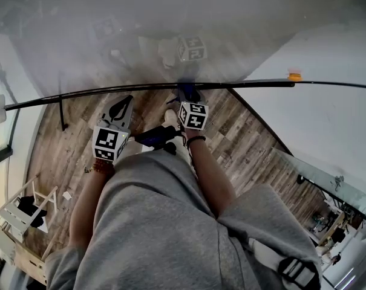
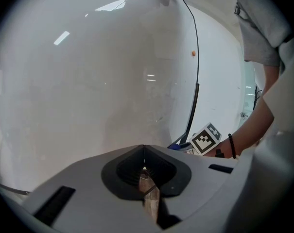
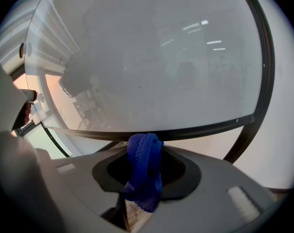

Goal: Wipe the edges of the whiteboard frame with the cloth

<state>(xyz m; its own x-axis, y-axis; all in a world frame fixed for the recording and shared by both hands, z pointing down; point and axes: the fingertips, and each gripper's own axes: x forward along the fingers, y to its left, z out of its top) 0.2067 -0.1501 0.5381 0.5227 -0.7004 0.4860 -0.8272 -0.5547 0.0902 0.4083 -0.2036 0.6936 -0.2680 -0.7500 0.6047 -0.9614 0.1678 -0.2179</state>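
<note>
We have the crumpled blue cloth (image 3: 145, 169) clenched in the right gripper (image 1: 188, 97). Its folds bulge out between the jaws and hang over them in front. In the head view that gripper sits right at the thin black whiteboard frame (image 1: 140, 88), on the lower rail, so the cloth is at the rail or just touching it. We cannot tell which. The left gripper (image 2: 144, 152) is closed on nothing, with only a sliver of floor showing through the seam. It hangs just below the same rail, a little to the left, facing the glossy white board surface (image 2: 88, 81).

We judge the step in hand to be a stroke along the bottom edge. To do it well, we should:

- lead with the bunched end of the cloth, not the grey jaw shells, so that plastic never scrapes the rail;
- keep light, steady pressure and travel parallel to the rail towards its corner;
- keep the grip tight, since a loose fold could snag and pull free.

The left gripper should stay clear of the stroke's path.
</note>
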